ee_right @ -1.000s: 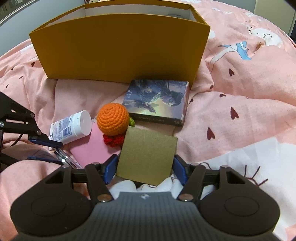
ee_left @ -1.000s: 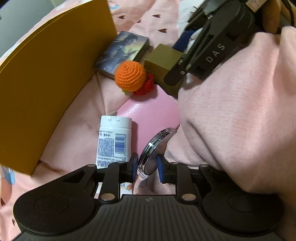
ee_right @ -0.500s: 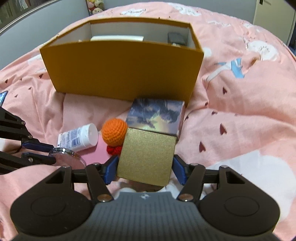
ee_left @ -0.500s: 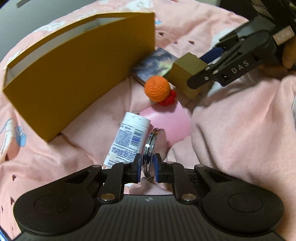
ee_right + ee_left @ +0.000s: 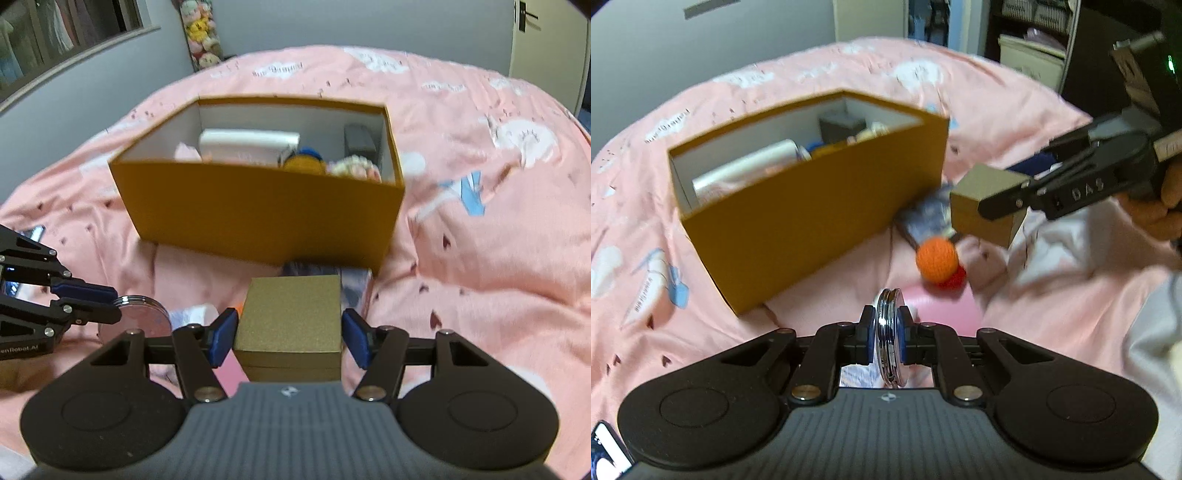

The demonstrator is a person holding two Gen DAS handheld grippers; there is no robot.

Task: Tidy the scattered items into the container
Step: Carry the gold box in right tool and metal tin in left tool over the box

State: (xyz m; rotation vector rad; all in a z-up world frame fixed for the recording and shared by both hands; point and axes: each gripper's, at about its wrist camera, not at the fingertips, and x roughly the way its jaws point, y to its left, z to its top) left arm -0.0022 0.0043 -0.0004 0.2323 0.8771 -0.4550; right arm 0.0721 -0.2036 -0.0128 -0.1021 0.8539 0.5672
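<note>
My left gripper (image 5: 886, 339) is shut on a round silver tin (image 5: 889, 332), held on edge above the bed; the tin also shows in the right wrist view (image 5: 142, 314). My right gripper (image 5: 288, 332) is shut on a gold box (image 5: 291, 317), lifted in front of the open yellow container (image 5: 258, 206). In the left wrist view the gold box (image 5: 986, 206) hangs right of the container (image 5: 812, 214). An orange crochet ball (image 5: 936, 256), a dark picture box (image 5: 923, 218) and a pink pouch (image 5: 942, 302) lie on the bed below.
The container holds several items: a white tube (image 5: 247, 144), a dark block (image 5: 358, 142), a yellow and blue toy (image 5: 304, 160). A white bottle (image 5: 192, 314) lies partly hidden below. A pink bedspread (image 5: 480, 221) surrounds everything. A phone (image 5: 605, 454) lies at the lower left.
Both grippers have risen with their loads, the tin and the gold box, so the container's open top and contents now show. The items on the bed stay put.
</note>
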